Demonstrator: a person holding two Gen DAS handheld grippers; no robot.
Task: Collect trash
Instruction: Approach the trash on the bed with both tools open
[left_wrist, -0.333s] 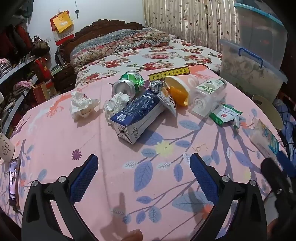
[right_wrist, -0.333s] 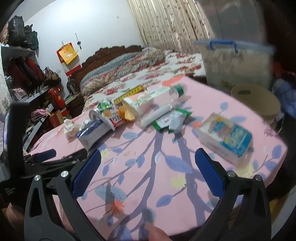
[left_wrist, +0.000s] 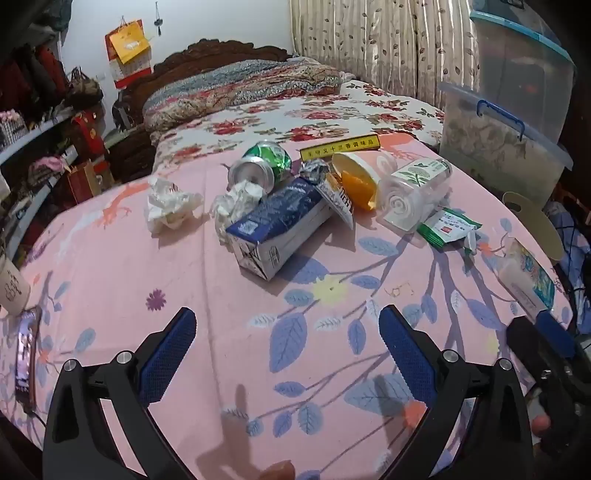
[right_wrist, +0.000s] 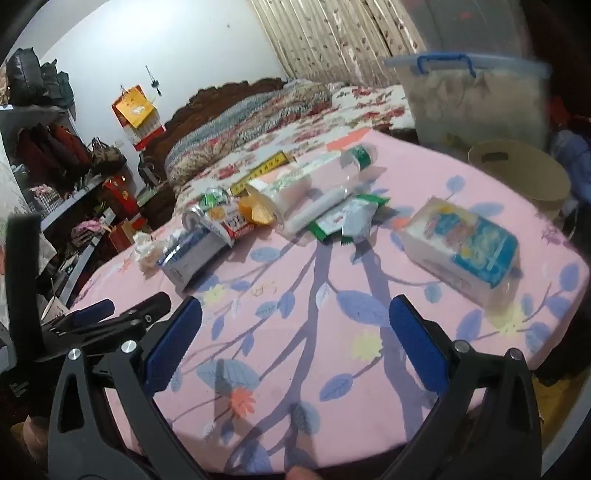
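Note:
Trash lies on a pink floral tablecloth (left_wrist: 184, 280): a blue and white carton (left_wrist: 277, 229), a crushed green can (left_wrist: 262, 166), two crumpled tissues (left_wrist: 170, 203), an orange-mouthed cup (left_wrist: 356, 177), a clear plastic bottle (left_wrist: 413, 192) and a green sachet (left_wrist: 448, 227). My left gripper (left_wrist: 288, 354) is open and empty, hovering short of the carton. My right gripper (right_wrist: 295, 343) is open and empty over the table's near edge, with the pile (right_wrist: 258, 214) ahead of it. A tissue pack (right_wrist: 461, 247) lies to its right.
A tan round bin (right_wrist: 517, 173) stands beside the table's right edge, below a lidded plastic storage box (right_wrist: 469, 103). A phone (left_wrist: 26, 354) and a paper cup (left_wrist: 11, 284) sit at the table's left edge. A bed (left_wrist: 277, 110) lies behind the table, with shelves left.
Both views are almost unchanged; both grippers stay open and have only drifted slightly.

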